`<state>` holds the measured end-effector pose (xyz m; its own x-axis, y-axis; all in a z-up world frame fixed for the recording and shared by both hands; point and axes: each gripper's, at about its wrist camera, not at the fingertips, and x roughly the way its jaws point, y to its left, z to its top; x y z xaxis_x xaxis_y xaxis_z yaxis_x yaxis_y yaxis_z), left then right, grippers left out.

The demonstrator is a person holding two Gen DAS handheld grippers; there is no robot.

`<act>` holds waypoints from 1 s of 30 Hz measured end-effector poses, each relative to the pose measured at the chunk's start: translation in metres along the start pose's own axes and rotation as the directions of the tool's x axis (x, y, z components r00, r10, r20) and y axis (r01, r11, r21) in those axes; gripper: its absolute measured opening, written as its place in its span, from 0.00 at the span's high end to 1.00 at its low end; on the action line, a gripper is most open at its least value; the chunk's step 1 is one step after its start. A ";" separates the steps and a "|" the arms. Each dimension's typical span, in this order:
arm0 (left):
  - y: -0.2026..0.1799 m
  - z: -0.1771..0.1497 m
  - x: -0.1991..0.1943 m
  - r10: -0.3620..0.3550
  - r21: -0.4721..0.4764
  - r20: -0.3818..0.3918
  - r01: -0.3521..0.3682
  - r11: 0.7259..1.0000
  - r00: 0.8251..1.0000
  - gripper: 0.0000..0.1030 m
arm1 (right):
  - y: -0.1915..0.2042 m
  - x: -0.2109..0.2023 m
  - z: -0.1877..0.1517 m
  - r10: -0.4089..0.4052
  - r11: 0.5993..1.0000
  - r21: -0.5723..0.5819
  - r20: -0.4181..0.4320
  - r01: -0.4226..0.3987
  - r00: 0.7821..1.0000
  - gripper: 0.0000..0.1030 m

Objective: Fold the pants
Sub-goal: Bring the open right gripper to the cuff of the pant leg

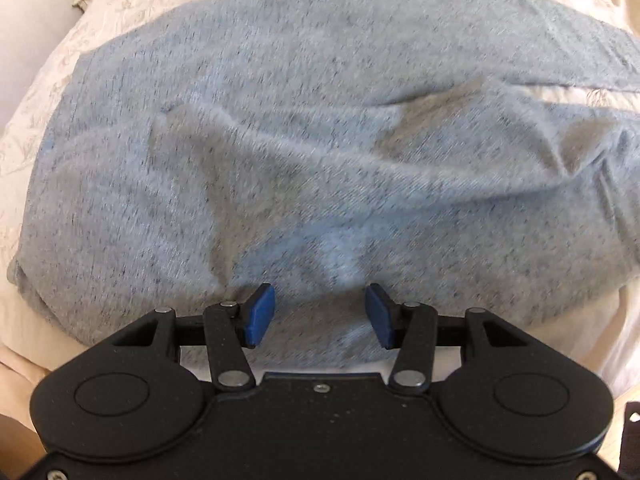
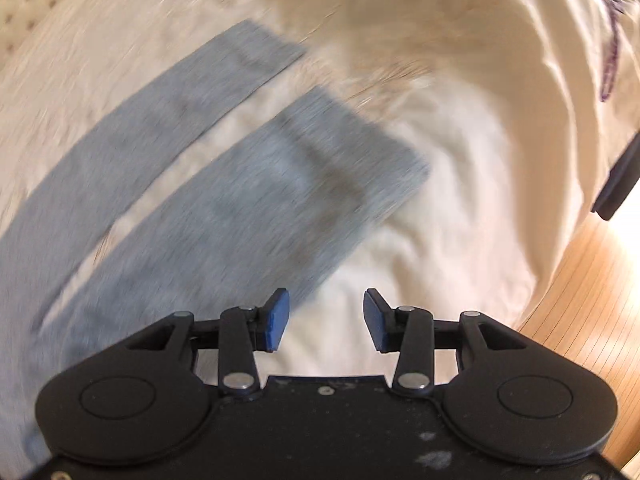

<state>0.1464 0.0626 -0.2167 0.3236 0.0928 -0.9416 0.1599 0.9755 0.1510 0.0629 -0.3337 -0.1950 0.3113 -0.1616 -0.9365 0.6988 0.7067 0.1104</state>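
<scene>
Pants (image 1: 304, 152), grey, lie spread on cream bedsheet (image 2: 460, 208), wrinkled across upper part, two legs (image 2: 280, 200) side by side with a strip of sheet showing between them. Left gripper (image 1: 320, 314) over pants near the bed's near edge, jaws apart, holding nothing. Right gripper (image 2: 326, 320) just beside nearer leg's cuff, jaws apart, empty. Wood floor (image 2: 592, 304) at right edge. Both views motion-blurred.

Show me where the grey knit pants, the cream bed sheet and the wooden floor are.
grey knit pants (image 1: 304, 140): left wrist view, wide upper part.
cream bed sheet (image 2: 460, 208): right wrist view, bare area.
wooden floor (image 2: 592, 292): right wrist view, planks at right.
</scene>
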 end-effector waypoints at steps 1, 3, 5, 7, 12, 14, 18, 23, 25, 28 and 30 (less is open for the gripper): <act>-0.003 0.002 -0.002 0.001 0.004 0.007 -0.001 1.000 1.000 0.46 | -0.007 0.002 0.008 -0.008 1.000 0.027 0.016 0.007 1.000 0.58; -0.009 0.002 -0.008 -0.002 0.010 0.022 0.002 1.000 1.000 0.46 | -0.021 0.016 0.025 -0.009 0.997 0.075 0.023 0.007 1.000 0.57; -0.015 0.003 -0.011 -0.009 0.019 0.035 0.009 1.000 0.999 0.46 | -0.027 0.033 0.036 0.004 0.992 0.126 -0.003 -0.004 1.000 0.57; -0.021 0.002 -0.017 -0.014 0.036 0.051 0.013 0.999 0.999 0.45 | -0.033 0.043 0.046 0.016 0.987 0.160 -0.032 -0.011 0.999 0.57; -0.041 0.001 -0.029 -0.025 0.095 0.095 0.016 0.995 0.995 0.45 | -0.038 0.056 0.063 0.073 0.981 0.184 -0.066 -0.060 0.995 0.64; -0.047 0.002 -0.032 -0.029 0.112 0.106 0.017 0.994 0.994 0.45 | -0.034 0.044 0.064 0.065 0.988 0.142 -0.059 -0.056 0.996 0.93; -0.057 0.003 -0.042 -0.064 0.116 0.131 0.049 0.992 0.989 0.45 | -0.030 0.002 0.070 0.063 0.994 0.088 -0.025 -0.061 0.998 0.94; -0.071 0.007 -0.044 -0.099 0.147 0.172 0.074 0.986 0.980 0.45 | -0.035 -0.034 0.069 0.028 0.999 0.026 0.023 -0.029 0.999 0.94; -0.078 0.010 -0.040 -0.094 0.166 0.174 0.064 0.984 0.980 0.45 | -0.035 -0.020 0.069 -0.004 1.000 0.009 -0.011 0.004 1.000 0.94; -0.088 0.012 -0.034 -0.074 0.176 0.169 0.043 0.983 0.983 0.44 | -0.038 0.010 0.064 -0.055 0.998 0.020 -0.083 0.057 0.995 0.94; -0.096 0.015 -0.015 -0.038 0.198 0.091 0.020 0.980 0.995 0.43 | -0.039 0.021 0.060 -0.066 0.998 0.010 -0.100 0.068 0.993 0.93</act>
<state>0.1396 -0.0351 -0.2122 0.4005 0.0367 -0.9156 0.3474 0.9185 0.1888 0.0811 -0.4061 -0.1990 0.1984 -0.1387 -0.9703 0.7247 0.6873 0.0499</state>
